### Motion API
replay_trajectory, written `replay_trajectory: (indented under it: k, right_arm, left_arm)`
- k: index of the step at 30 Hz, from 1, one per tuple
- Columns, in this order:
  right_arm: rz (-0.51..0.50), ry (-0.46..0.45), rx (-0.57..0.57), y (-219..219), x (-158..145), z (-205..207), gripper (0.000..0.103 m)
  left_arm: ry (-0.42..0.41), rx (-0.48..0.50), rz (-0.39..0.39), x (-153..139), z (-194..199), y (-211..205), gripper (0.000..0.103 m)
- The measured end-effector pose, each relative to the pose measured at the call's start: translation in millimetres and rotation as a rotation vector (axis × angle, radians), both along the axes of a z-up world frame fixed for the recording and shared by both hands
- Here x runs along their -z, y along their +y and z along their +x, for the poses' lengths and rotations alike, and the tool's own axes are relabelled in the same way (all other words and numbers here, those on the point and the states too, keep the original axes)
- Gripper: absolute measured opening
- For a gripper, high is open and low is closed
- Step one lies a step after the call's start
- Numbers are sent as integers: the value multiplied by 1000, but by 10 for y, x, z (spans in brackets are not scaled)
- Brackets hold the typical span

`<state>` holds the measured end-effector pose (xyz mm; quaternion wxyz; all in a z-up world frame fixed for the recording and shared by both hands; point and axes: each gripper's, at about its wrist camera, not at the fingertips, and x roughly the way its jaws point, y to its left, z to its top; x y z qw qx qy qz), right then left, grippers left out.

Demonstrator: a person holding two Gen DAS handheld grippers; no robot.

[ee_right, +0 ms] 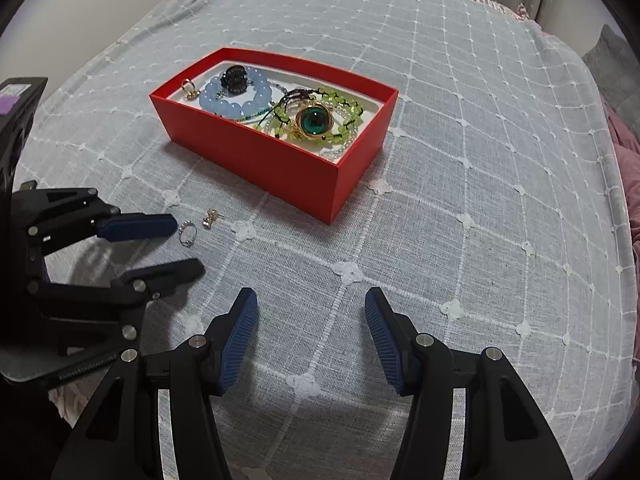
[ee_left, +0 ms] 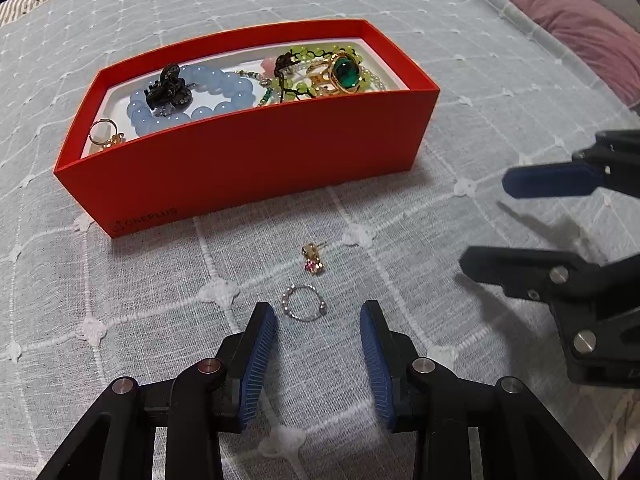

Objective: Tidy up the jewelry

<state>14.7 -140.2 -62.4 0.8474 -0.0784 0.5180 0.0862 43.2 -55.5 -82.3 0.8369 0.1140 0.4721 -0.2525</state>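
- Left gripper [ee_left: 318,316]: blue-padded jaws parted, nothing held. A thin silver beaded ring [ee_left: 303,303] lies on the cloth just ahead of the tips, lower centre of the left view; judged lined up for a pinch.
- Right gripper [ee_right: 311,300]: jaws parted wider, empty, over bare cloth; apparently kept clear.
- Small gold ring with pink stone [ee_left: 313,259]: just beyond the silver one, short of the box.
- Orange-red cardboard box [ee_left: 248,160]: upper centre, holding bead bracelets and a green-stone ring; presumably the collecting place.
- Pale grey quilted bedspread [ee_left: 480,60]: beneath everything.
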Motion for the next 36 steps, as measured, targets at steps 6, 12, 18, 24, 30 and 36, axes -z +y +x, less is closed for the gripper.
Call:
replay_trajectory:
  k: [6, 12, 18, 24, 30, 36]
  right_arm:
    - [10, -6, 5, -27, -11, -11, 59]
    - [30, -33, -13, 42, -8, 4, 59]
    - [82, -40, -69, 189, 41, 55, 59]
    - [83, -52, -125, 418, 127, 142, 59]
    - [61, -66, -162, 605, 210, 223, 47]
    - [70, -105, -174, 660, 229, 301, 34]
  left_arm:
    - [-40, -16, 43, 7, 5, -68, 16]
    - [-55, -17, 67, -10, 27, -153, 0]
    - [-51, -49, 64, -27, 33, 36, 0]
    - [-52, -66, 53, -57, 8, 243, 0]
    - [-40, -79, 43, -41, -8, 420, 4]
    - [-19, -80, 7, -46, 6, 511, 26]
